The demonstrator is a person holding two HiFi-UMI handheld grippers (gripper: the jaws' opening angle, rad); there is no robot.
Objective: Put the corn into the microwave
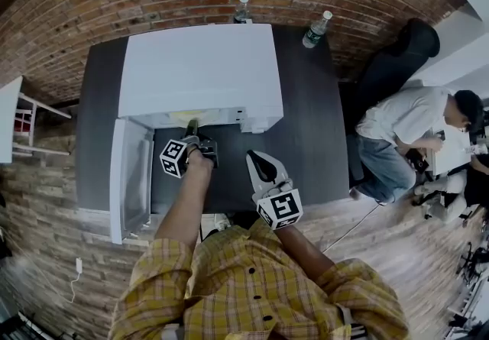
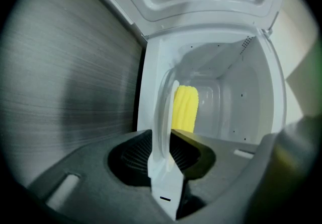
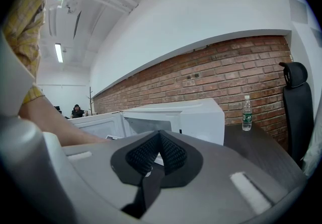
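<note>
The microwave door (image 1: 130, 178) is seen swung open at the left. The left gripper (image 2: 166, 142) is held at the mouth of the white microwave (image 1: 199, 71), its jaws closed on the rim of a white plate (image 2: 163, 112), which is viewed edge-on. The yellow corn (image 2: 185, 109) is carried on that plate, inside the cavity opening. The right gripper (image 3: 160, 152) is held back above the dark table (image 1: 306, 124), its jaws pressed together with nothing between them. Two water bottles (image 1: 315, 29) are stood behind the microwave.
</note>
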